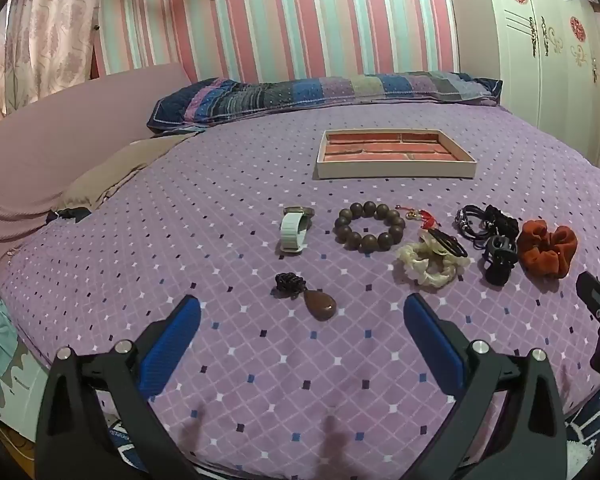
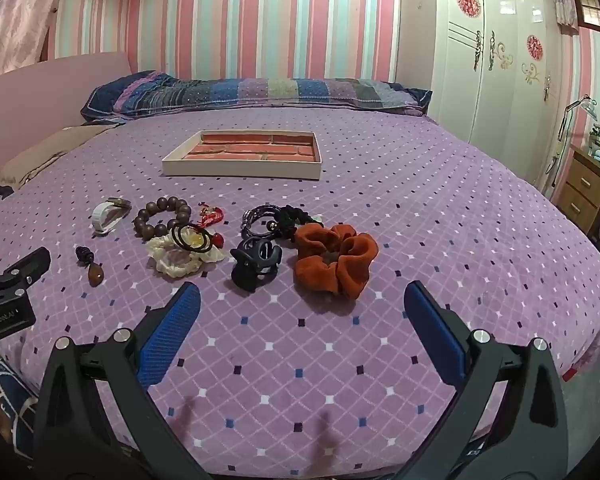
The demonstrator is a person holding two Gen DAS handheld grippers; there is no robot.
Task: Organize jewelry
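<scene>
Two handheld grippers hover over the near edge of a purple bed (image 1: 380, 400), jaws spread wide and empty. The left gripper (image 1: 302, 312) faces a teardrop pendant (image 1: 319, 303); the right gripper (image 2: 302, 300) faces a black claw clip (image 2: 255, 262) and a rust scrunchie (image 2: 336, 260). Jewelry lies in a loose row: a white watch (image 1: 294, 230), a wooden bead bracelet (image 1: 369, 226), a cream scrunchie (image 1: 426, 266). The empty tray (image 1: 396, 168) waits at the far side. A sound start, by appearances: take an isolated piece, straddle it, close gently, avoid snagging neighbours.
</scene>
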